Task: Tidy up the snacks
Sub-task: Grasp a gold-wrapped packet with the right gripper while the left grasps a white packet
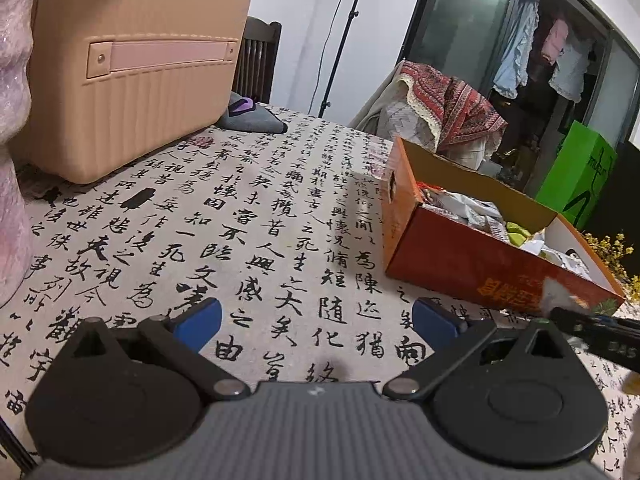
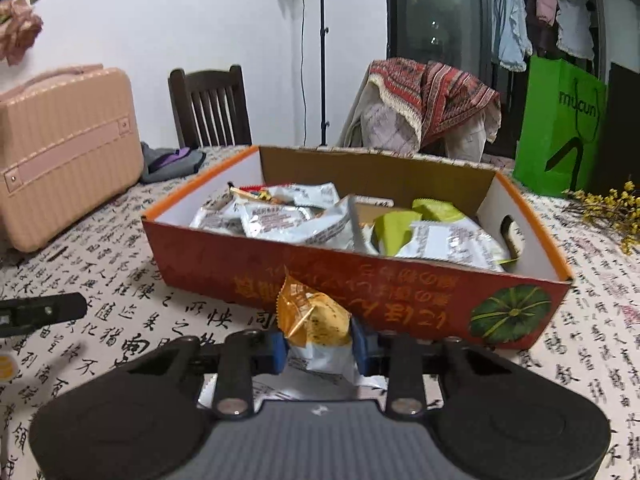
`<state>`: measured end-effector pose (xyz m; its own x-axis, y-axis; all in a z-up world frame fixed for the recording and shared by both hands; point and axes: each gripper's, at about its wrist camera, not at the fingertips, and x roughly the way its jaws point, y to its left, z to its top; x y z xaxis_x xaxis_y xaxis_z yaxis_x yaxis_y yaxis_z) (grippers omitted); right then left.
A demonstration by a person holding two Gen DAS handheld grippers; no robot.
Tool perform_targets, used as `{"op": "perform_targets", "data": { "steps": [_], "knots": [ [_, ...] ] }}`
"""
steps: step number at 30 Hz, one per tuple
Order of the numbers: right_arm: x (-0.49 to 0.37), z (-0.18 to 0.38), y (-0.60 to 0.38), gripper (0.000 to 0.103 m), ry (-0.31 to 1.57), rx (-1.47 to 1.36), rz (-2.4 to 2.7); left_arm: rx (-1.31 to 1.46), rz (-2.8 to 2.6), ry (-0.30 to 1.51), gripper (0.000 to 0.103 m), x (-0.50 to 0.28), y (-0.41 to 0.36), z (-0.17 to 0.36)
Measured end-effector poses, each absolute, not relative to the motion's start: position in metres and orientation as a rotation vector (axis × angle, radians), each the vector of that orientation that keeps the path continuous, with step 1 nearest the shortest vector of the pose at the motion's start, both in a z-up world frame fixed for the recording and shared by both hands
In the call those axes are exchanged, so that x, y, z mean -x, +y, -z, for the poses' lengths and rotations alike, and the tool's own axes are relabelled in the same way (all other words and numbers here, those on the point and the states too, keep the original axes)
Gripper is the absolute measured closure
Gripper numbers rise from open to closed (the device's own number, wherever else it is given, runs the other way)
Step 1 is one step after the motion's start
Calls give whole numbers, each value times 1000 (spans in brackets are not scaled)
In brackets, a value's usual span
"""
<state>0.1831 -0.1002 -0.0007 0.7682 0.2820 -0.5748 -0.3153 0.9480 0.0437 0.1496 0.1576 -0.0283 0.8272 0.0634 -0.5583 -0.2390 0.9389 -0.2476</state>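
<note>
An orange-and-white snack packet (image 2: 316, 328) stands upright at lower centre of the right wrist view, pinched on both sides, just before the red cardboard box (image 2: 400, 292). The box, open-topped with a pumpkin picture on its front wall, fills mid-frame and holds a loose heap of silver packets (image 2: 292, 220) and green packets (image 2: 394, 230).

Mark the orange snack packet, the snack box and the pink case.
orange snack packet (image 2: 316, 316), right wrist view, crinkled orange face
snack box (image 2: 400, 292), right wrist view, red front wall
pink case (image 1: 132, 92), left wrist view, ribbed side
</note>
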Motion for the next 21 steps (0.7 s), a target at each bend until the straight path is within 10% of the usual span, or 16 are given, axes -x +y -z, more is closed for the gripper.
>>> {"op": "perform_targets", "data": {
  "steps": [21],
  "knots": [
    [-159, -4, -192, 72, 561, -41, -244, 183, -113, 666, 0, -171, 69, 5]
  ]
}}
